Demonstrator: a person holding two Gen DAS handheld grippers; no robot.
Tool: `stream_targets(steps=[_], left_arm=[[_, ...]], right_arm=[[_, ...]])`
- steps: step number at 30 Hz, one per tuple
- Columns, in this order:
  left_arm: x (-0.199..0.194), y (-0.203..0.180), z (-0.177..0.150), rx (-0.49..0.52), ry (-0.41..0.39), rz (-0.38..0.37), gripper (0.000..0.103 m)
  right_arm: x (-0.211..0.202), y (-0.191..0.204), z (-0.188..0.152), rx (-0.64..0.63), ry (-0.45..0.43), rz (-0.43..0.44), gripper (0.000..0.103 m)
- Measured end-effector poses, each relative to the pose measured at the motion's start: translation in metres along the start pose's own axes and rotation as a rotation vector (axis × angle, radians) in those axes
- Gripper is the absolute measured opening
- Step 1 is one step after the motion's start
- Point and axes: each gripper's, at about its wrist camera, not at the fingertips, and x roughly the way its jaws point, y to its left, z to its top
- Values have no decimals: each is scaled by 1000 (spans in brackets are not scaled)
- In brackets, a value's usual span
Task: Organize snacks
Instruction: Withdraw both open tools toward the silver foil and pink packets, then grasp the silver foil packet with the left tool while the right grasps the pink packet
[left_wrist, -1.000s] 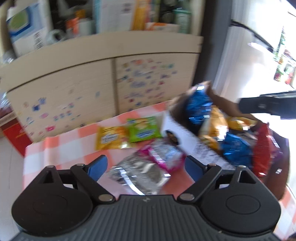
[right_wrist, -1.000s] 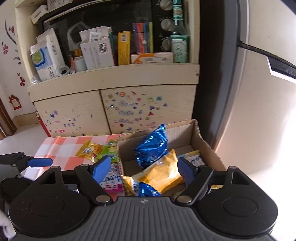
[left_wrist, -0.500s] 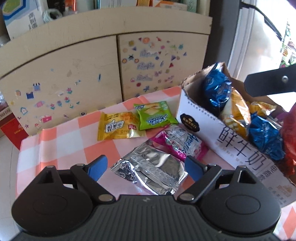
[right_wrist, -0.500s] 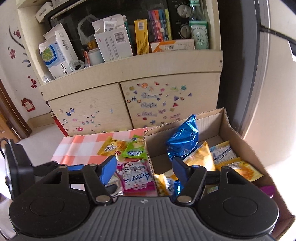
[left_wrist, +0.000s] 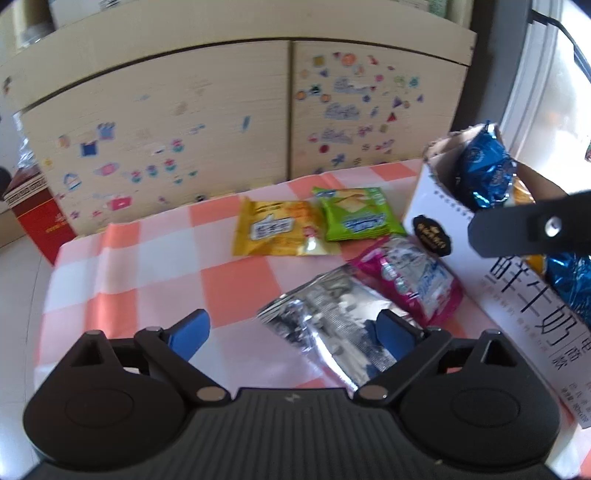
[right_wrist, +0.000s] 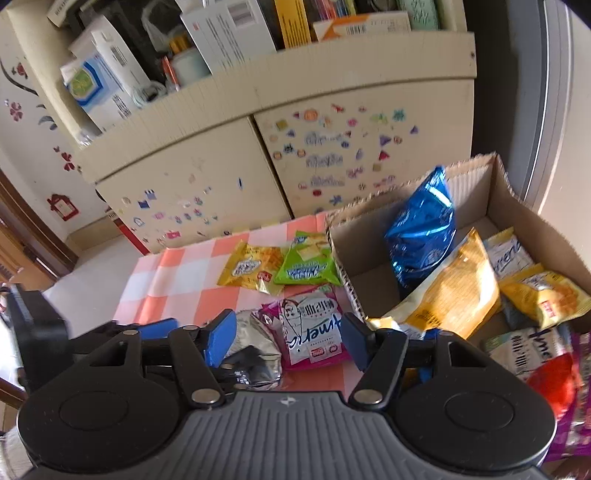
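The cardboard box at the worktop's right side is already heaped with packets, so another dropped in could slide off. On the cloth beside it, the crinkled silver packet overlaps the pink packet; a careless pinch may drag both. Left tool, jaws just widened, straddles the silver one without pressing; right tool, jaws just narrowing, hangs open over the pink.

The desk is covered by an orange-and-white checked cloth. On it are laid a yellow snack packet and a green snack packet side by side, a pink snack packet, a silver foil packet partly overlapped by it, and an open cardboard box.
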Motion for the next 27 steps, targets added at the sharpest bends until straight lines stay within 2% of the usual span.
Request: stream_targets(steps=[4, 12, 18, 22, 27], left_arm=[[-4, 14, -4, -18, 12, 10, 98], [-7, 39, -5, -42, 31, 76, 100], [-10, 51, -3, -48, 30, 128, 98], [-12, 50, -2, -56, 18, 94, 96], [-11, 46, -1, -54, -11, 29, 96]], right_arm=[[13, 5, -3, -14, 18, -13, 69], [33, 11, -5, -42, 46, -27, 69], [47, 19, -5, -77, 52, -49, 70], [57, 20, -5, -80, 52, -54, 71], [61, 26, -6, -112, 48, -48, 79]])
